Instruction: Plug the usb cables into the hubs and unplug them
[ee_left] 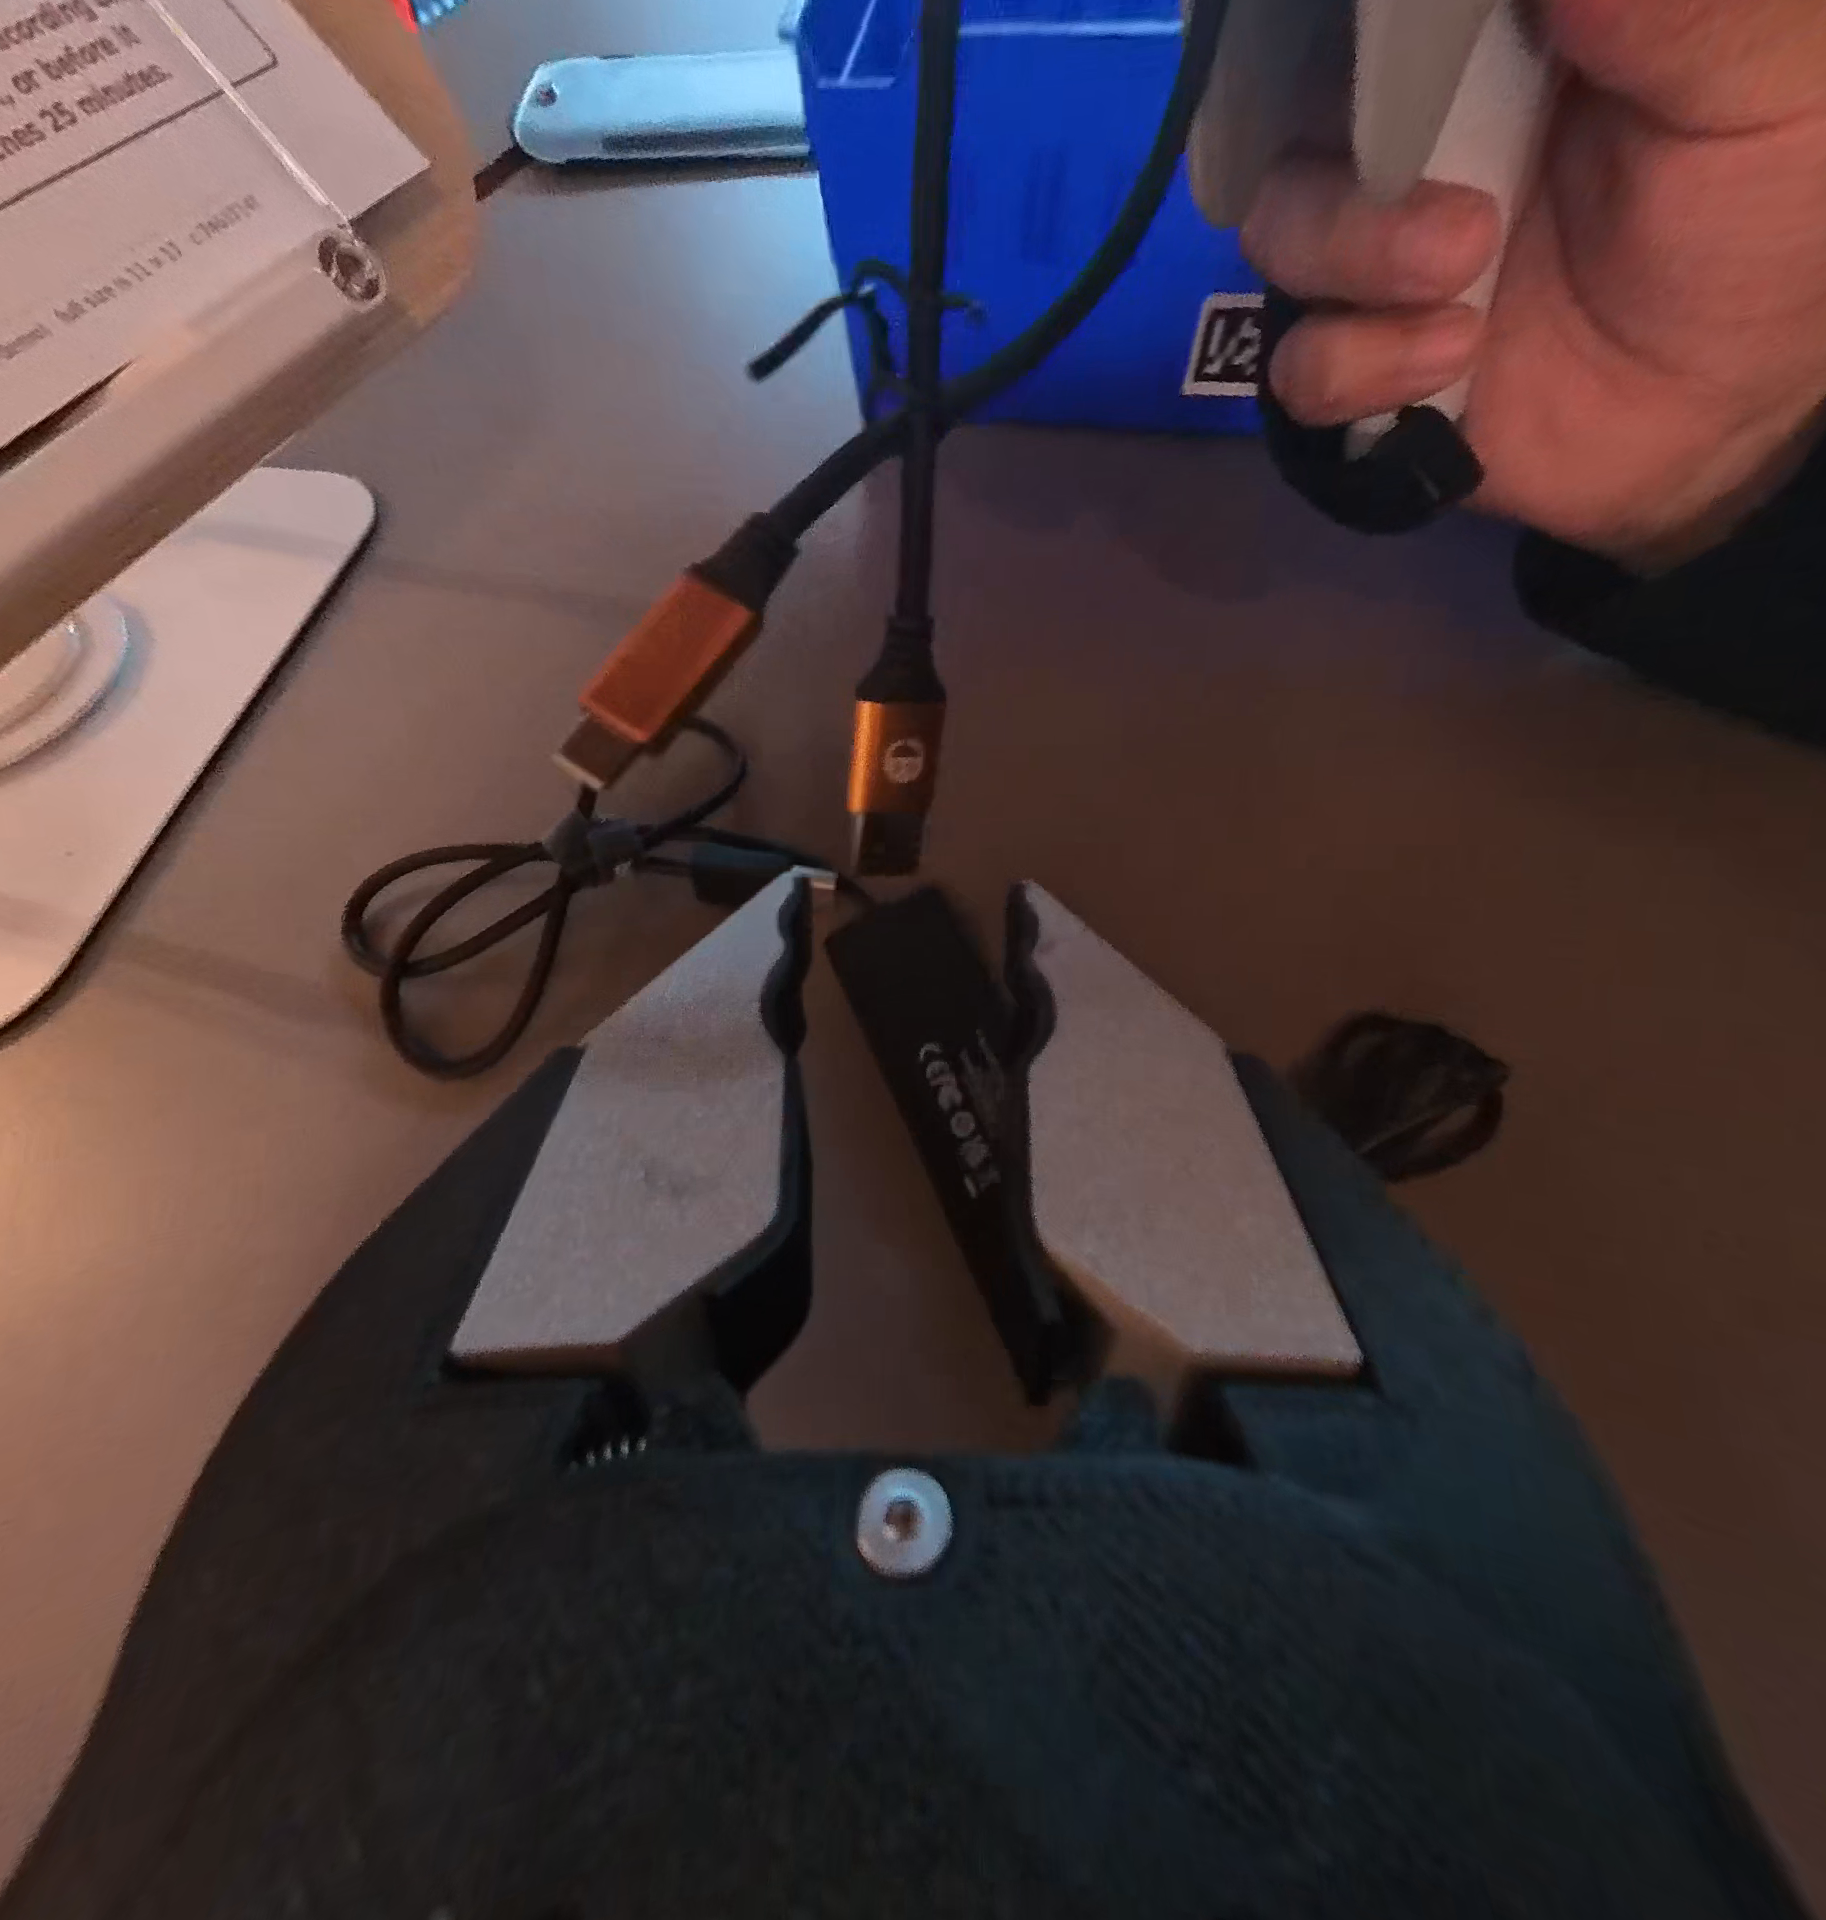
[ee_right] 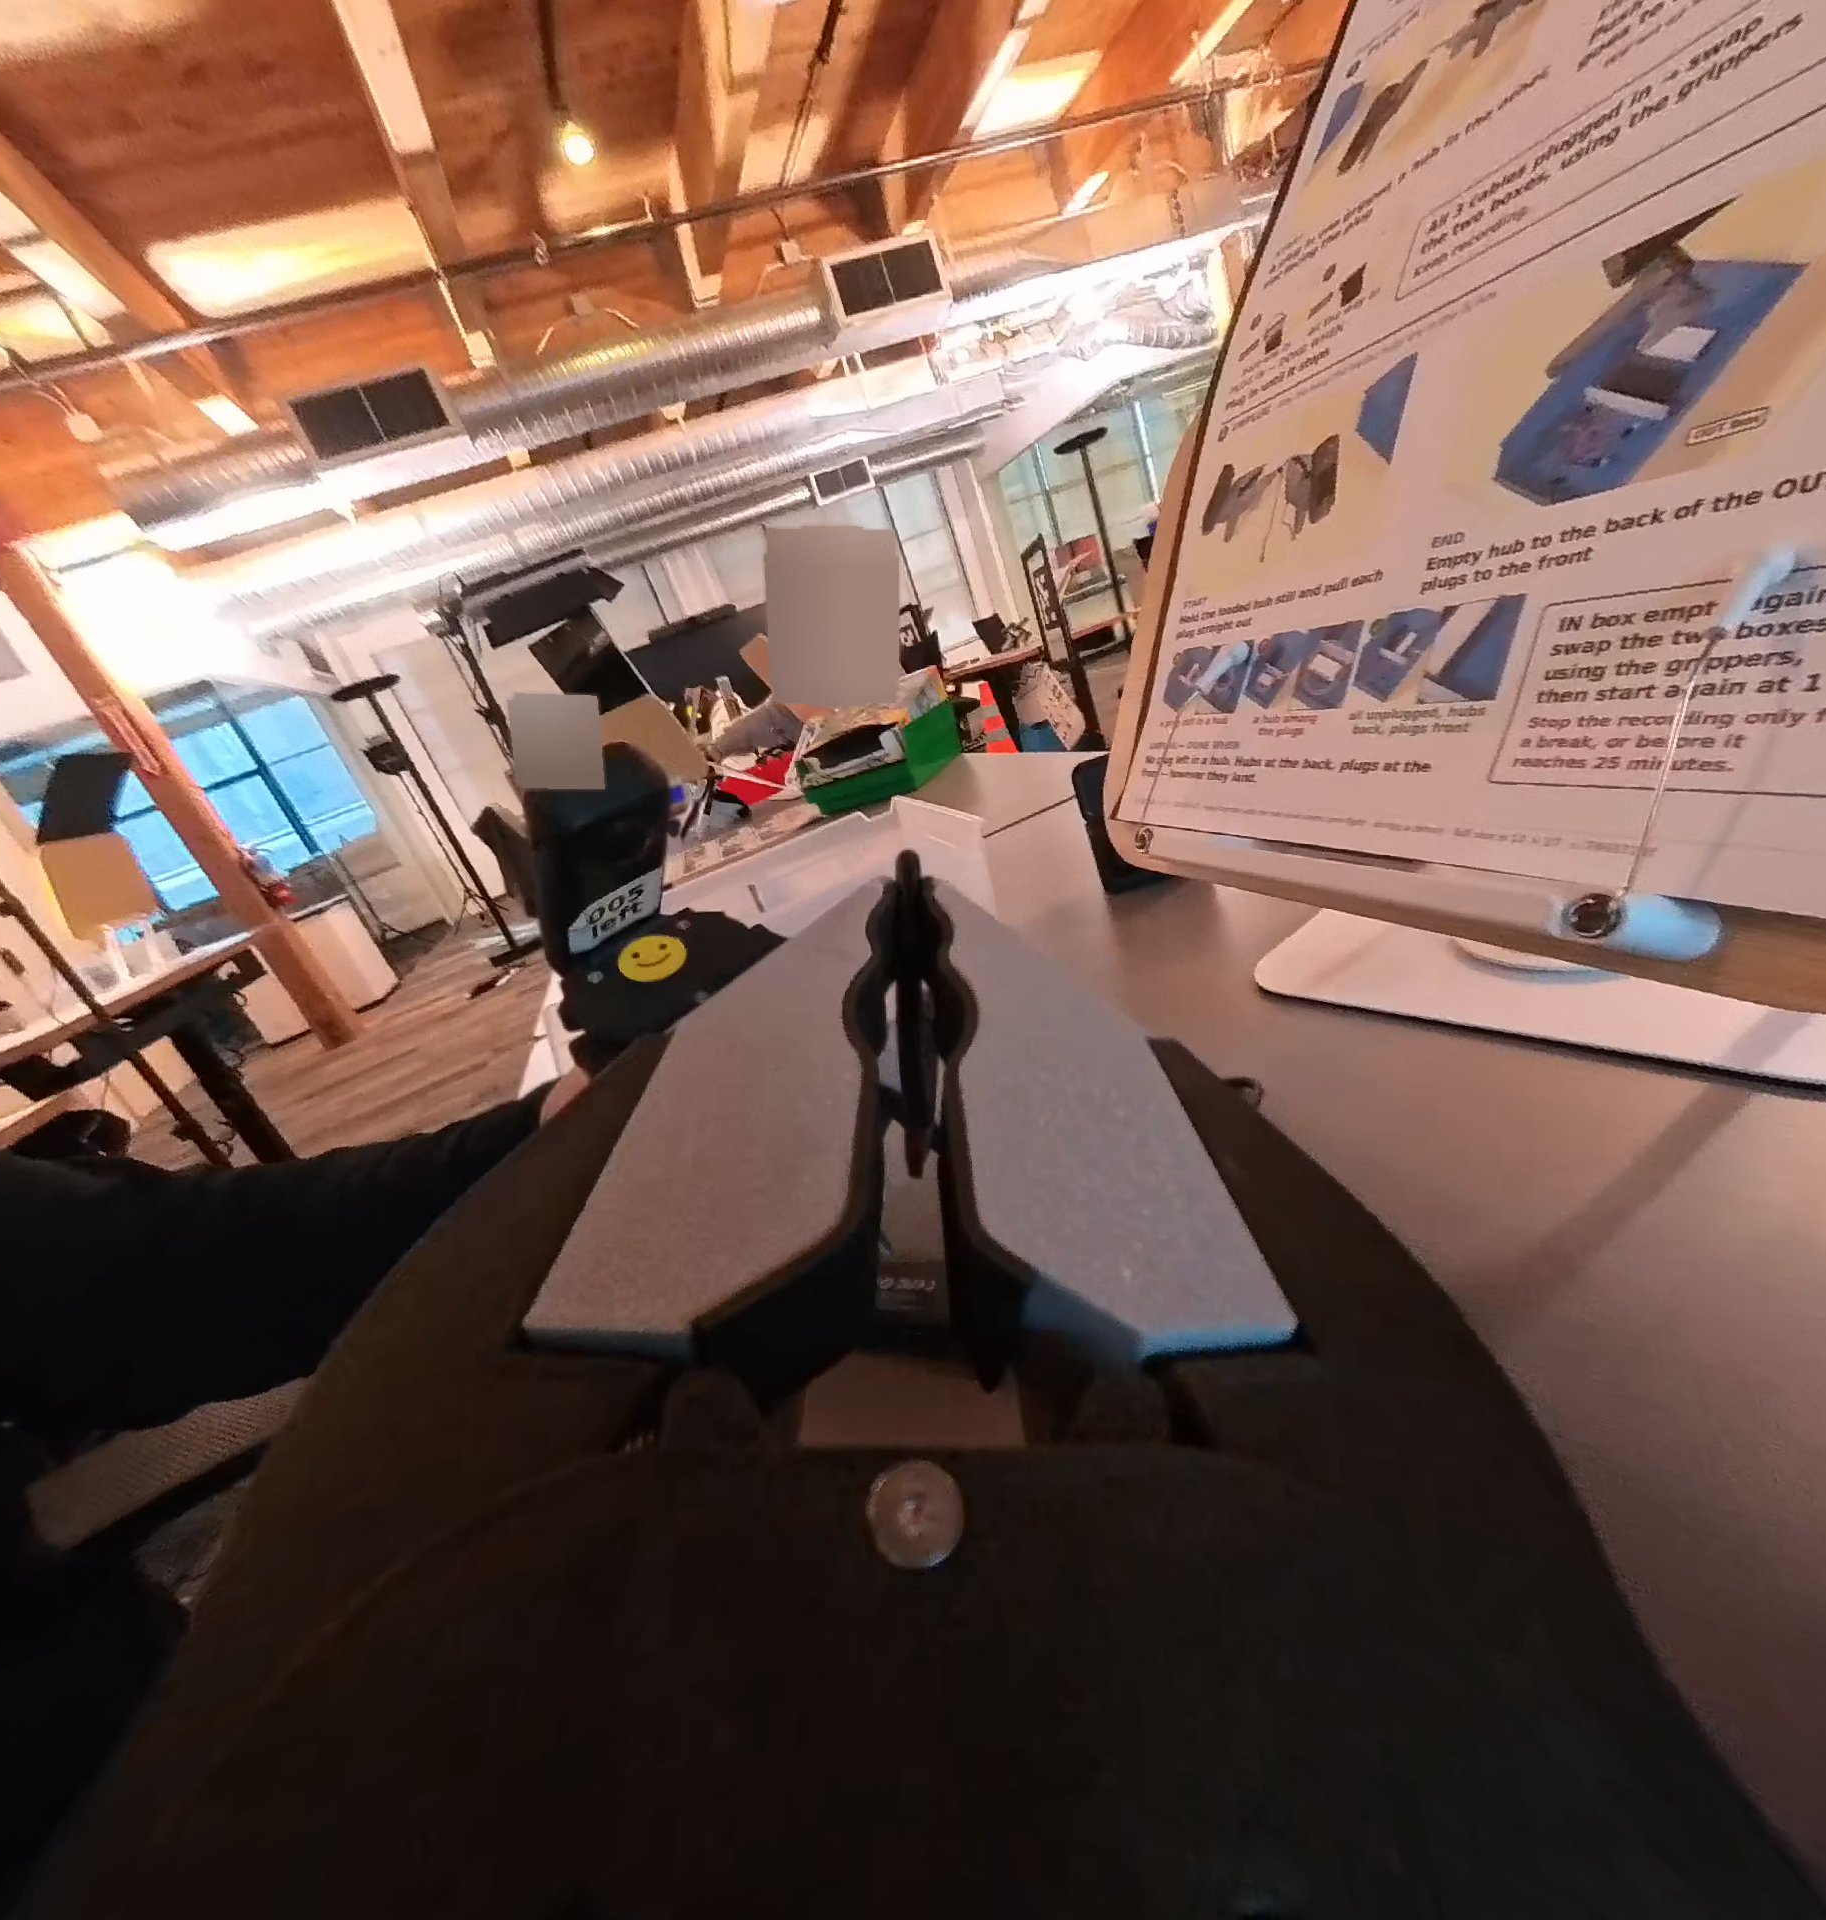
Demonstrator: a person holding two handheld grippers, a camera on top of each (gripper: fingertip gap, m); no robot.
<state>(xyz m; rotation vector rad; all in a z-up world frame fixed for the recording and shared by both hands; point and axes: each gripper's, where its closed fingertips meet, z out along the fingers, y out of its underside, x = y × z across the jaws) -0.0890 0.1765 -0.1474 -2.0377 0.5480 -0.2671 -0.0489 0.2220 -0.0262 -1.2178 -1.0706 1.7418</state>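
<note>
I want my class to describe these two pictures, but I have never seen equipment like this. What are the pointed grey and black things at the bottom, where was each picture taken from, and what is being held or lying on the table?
Each picture comes from a camera mounted on a hand-held gripper, looking along its two fingers. There is no robot; a person works both tools.

In the left wrist view, the left gripper has a black USB hub between its fingers. Two orange plugs on black cables hang just in front of it, not yet plugged in. On the brown table lie a coiled thin black cable and a blue box. The person's hand holds the other tool.

In the right wrist view, the right gripper is shut on a thin black cable and points out into the room. An instruction sheet on a stand is beside it.
</note>
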